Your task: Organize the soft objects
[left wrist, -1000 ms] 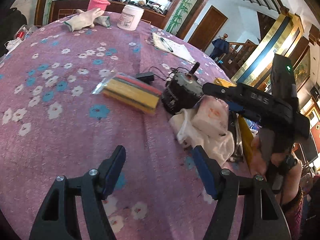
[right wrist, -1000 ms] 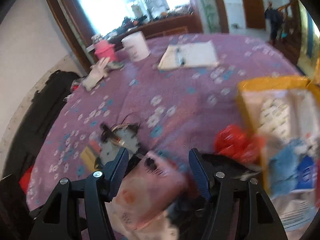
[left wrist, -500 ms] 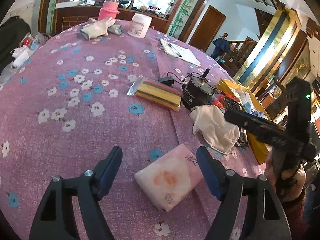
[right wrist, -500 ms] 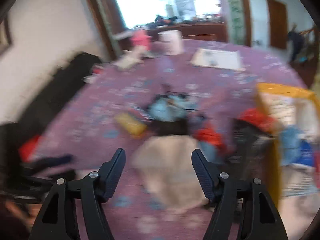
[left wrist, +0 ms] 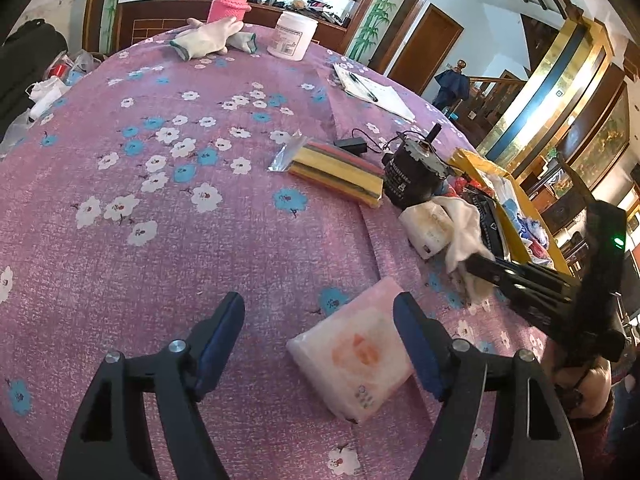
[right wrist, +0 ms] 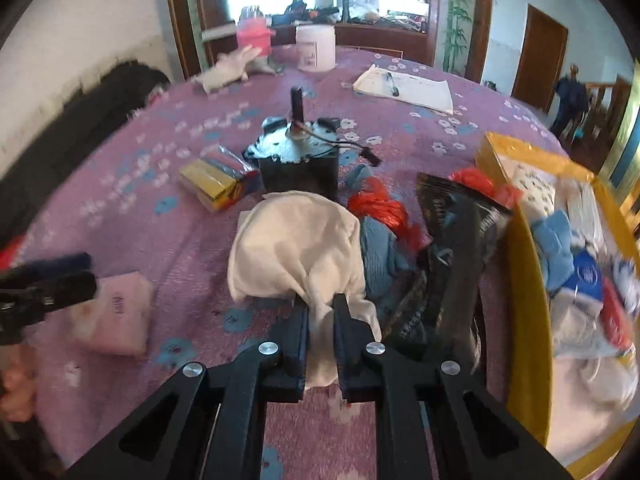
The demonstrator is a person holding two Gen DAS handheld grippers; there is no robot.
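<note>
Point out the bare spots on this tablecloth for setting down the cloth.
Free: the wide flowered stretch left of the yellow striped packet, reaching back to the white work gloves. Crowded: around the black motor, white cloth and yellow box.

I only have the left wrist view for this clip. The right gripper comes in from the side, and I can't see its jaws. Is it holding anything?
Observer: Yes, the right gripper is shut on the white cloth, pinching its near edge.
Operator: What lies just right of that cloth?
Observer: A blue knitted item with red plastic on it, touching the cloth.
Operator: Is the yellow box full?
Observer: The yellow box holds mixed soft items, blue and white among them.
</note>
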